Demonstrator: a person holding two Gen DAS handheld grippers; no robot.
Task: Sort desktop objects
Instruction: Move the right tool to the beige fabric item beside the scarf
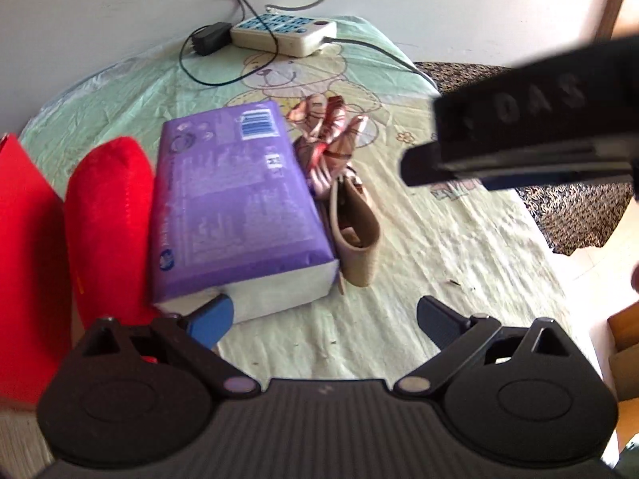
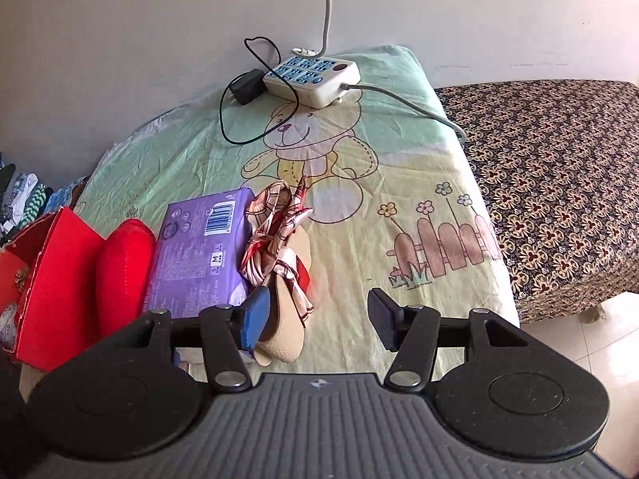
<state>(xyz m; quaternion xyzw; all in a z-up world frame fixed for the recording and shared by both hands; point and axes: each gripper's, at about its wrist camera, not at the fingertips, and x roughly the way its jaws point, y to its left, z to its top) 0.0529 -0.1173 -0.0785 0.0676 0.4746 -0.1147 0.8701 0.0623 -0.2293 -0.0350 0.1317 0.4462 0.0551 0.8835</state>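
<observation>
Purple pack, centre-left on the table: barcode, sizes "S M L". Scarf touching its right edge. Left gripper and right gripper: jaws spread, holding nothing.

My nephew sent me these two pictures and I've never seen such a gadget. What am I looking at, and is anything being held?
These are two hand-held grippers, each carrying its own camera looking along its fingers. One picture is from the left gripper, the other from the right gripper. Both are open and hold nothing. On the bear-print cloth lie a red box, a red cushion, a purple pack, a patterned scarf, a beige holder and a power strip.
</observation>
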